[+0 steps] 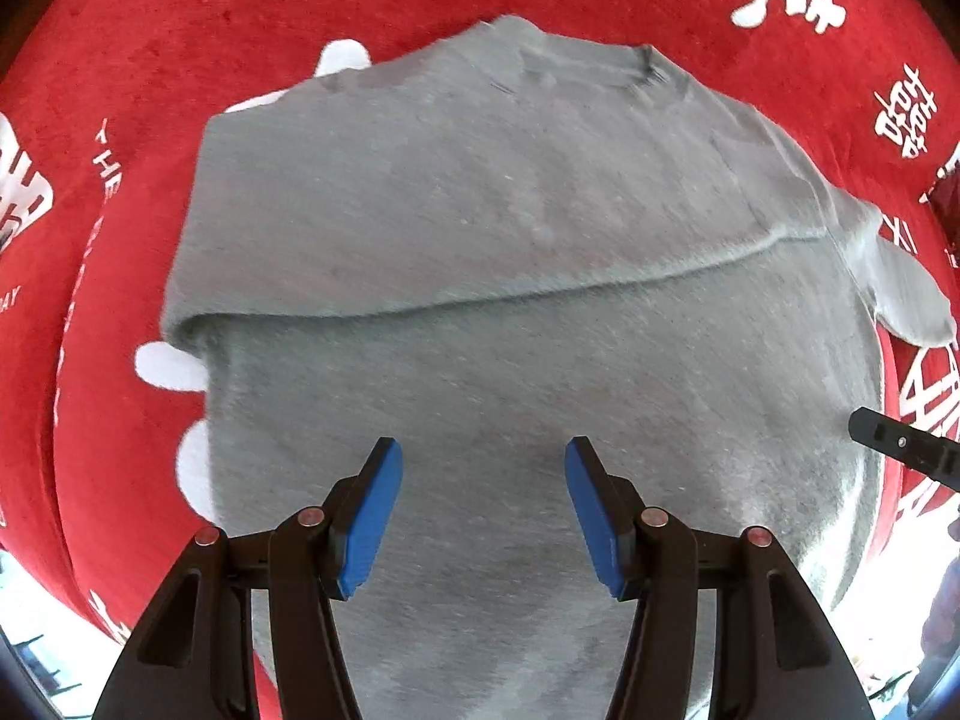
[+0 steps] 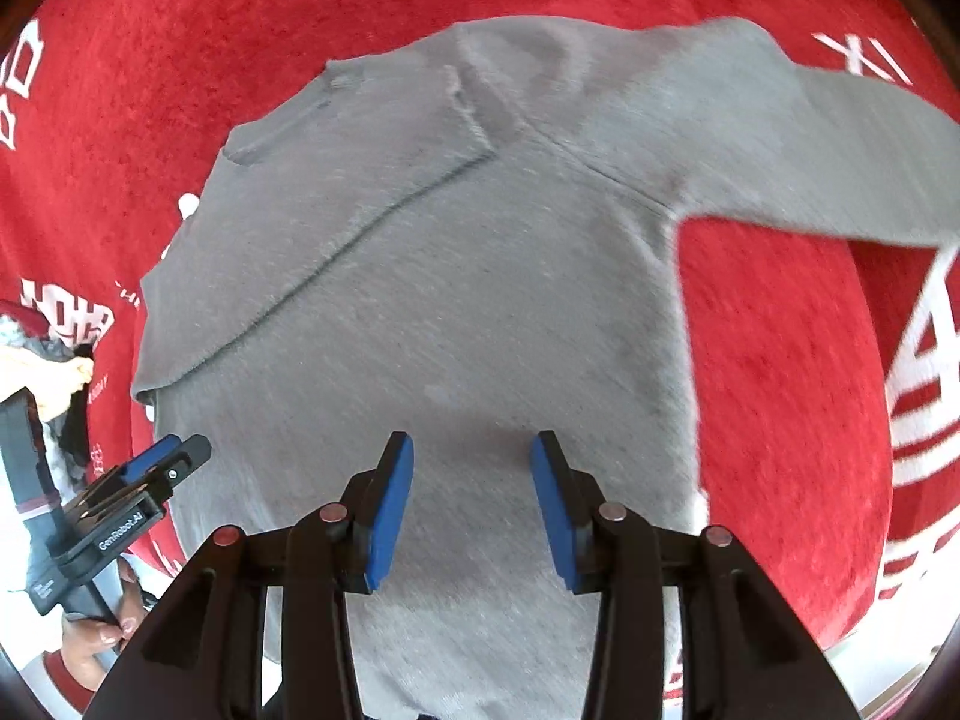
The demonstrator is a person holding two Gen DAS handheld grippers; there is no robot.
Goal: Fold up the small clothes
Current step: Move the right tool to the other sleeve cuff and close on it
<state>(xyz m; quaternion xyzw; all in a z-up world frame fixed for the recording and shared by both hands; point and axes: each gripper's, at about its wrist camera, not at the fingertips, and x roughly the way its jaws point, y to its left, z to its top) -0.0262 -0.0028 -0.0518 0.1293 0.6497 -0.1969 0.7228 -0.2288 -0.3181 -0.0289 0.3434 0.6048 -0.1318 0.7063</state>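
Note:
A grey sweater [image 1: 480, 210] lies flat on a red cloth [image 1: 150, 60], neckline at the far side. One sleeve [image 2: 360, 180] is folded slantwise across the chest. The other sleeve [image 2: 840, 138] stretches out to the right over the cloth. My left gripper [image 1: 483, 456] hovers open above the lower body of the sweater, and there is nothing between its blue pads [image 1: 372, 516]. My right gripper [image 2: 474, 450] is also open and empty over the sweater's lower part. In the right wrist view the left gripper [image 2: 174, 456] shows at the sweater's left edge.
The red cloth [image 2: 780, 360] bears large white characters and covers the whole surface. A small pile of other clothes [image 2: 54, 360] lies at the left. A person's hand [image 2: 96, 630] holds the left gripper's handle. A tip of the right gripper [image 1: 900, 450] shows at the right edge.

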